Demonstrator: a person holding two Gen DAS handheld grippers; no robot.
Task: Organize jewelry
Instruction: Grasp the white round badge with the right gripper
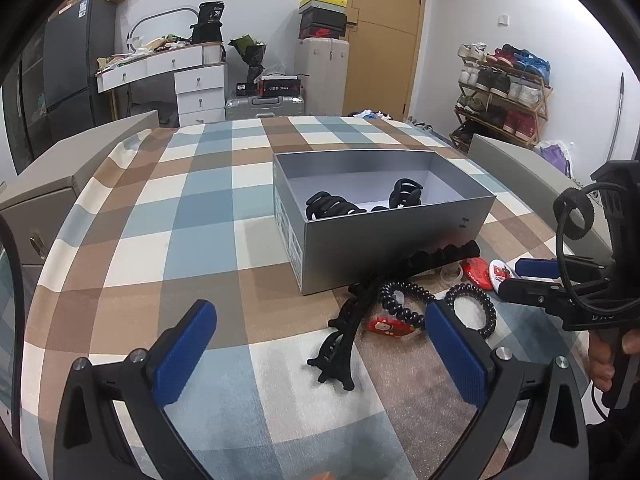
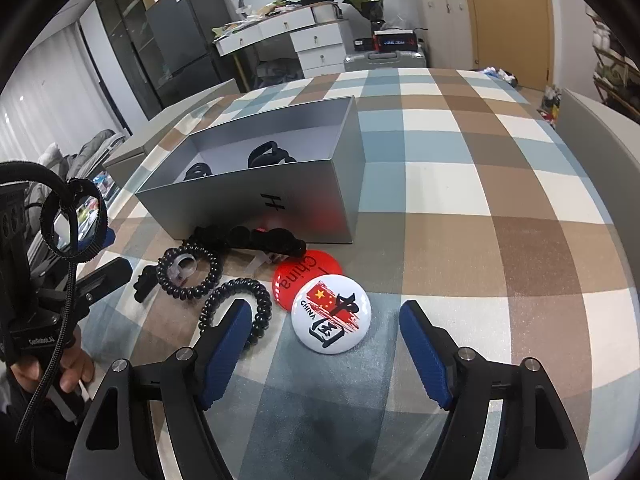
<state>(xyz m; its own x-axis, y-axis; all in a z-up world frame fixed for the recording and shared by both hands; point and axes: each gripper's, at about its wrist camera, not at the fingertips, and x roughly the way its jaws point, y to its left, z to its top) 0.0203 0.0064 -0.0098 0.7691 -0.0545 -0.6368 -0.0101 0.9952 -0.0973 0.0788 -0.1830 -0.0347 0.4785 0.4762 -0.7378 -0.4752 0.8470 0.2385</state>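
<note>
An open grey box on the checked tablecloth holds black hair claws. In front of it lie a long black hair clip, two black coil hair ties, a red badge, a white China badge and a small red clip. My left gripper is open, just before the long clip. My right gripper is open, straddling the white badge.
Grey chair backs stand at both table sides. Beyond the table are a white desk, suitcases, a shoe rack and a door.
</note>
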